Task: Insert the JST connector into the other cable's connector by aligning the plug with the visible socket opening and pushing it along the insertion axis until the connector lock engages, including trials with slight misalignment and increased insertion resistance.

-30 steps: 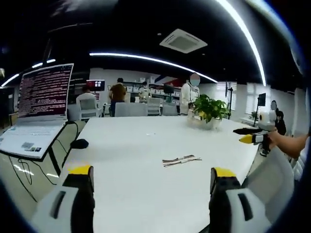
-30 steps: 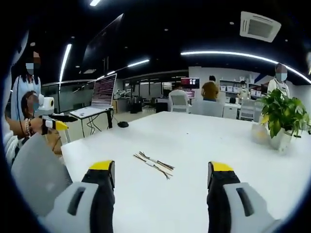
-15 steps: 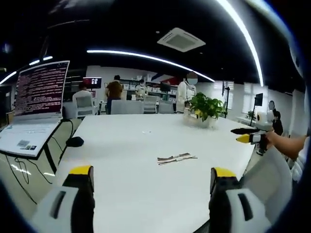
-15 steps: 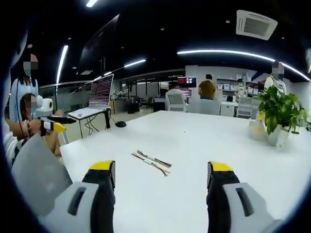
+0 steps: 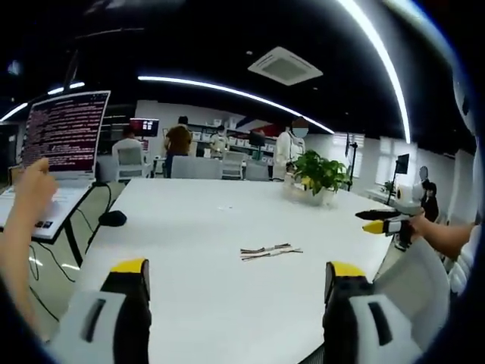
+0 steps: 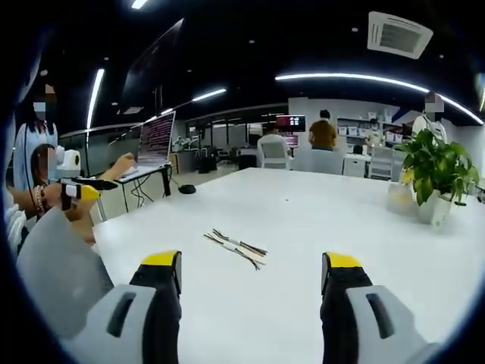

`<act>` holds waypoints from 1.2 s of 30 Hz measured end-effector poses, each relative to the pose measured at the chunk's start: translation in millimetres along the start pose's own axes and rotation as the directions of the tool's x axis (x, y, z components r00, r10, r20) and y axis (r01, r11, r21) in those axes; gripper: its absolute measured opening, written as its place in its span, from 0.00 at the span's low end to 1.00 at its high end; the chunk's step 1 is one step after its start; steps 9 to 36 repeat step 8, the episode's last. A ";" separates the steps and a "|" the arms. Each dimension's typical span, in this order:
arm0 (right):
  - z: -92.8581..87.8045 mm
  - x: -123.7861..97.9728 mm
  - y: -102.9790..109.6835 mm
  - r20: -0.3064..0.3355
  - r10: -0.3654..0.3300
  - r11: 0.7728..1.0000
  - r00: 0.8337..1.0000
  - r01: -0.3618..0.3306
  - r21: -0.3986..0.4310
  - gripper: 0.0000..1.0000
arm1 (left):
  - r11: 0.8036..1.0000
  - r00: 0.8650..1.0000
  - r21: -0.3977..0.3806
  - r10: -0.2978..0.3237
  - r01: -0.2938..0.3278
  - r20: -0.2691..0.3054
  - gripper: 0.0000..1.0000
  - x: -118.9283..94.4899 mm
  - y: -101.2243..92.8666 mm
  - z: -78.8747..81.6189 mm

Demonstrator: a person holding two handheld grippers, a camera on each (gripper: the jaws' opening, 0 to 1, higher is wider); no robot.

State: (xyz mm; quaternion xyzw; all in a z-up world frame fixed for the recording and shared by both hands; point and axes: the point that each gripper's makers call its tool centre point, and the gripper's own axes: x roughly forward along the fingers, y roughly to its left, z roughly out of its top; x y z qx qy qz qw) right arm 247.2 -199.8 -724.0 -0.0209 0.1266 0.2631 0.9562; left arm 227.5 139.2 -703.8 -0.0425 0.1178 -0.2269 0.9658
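Two cables (image 5: 270, 250) lie side by side mid tabletop (image 5: 197, 227), untouched. Left gripper (image 5: 236, 274) and right gripper (image 6: 247, 265) both hover near it, jaws spread, empty.

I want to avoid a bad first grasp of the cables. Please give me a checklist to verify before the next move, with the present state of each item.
1. Left hand-held gripper open, holding nothing: ok.
2. Right hand-held gripper open, holding nothing: ok.
3. Two thin wired cables lie free on the large white table, ahead of both grippers: ok.
4. Table around the cables bare; green potted plant and black mouse stand far off: ok.
5. Plug and socket ends distinguishable: cannot tell, too small.
6. A person's hand at the open laptop, apart from the cables: ok.
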 end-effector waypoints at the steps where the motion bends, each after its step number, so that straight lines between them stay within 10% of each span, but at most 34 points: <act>1: -0.1 0.4 0.7 -0.003 0.004 1.000 1.000 -0.004 -0.003 0.73 | 1.000 1.000 -0.007 -0.007 0.007 0.000 0.89 0.4 -1.3 -0.3; 36: 2.7 0.9 -0.5 -0.001 -0.001 1.000 1.000 0.001 -0.006 0.73 | 1.000 1.000 -0.018 -0.022 0.022 -0.008 0.90 4.3 -3.2 -2.5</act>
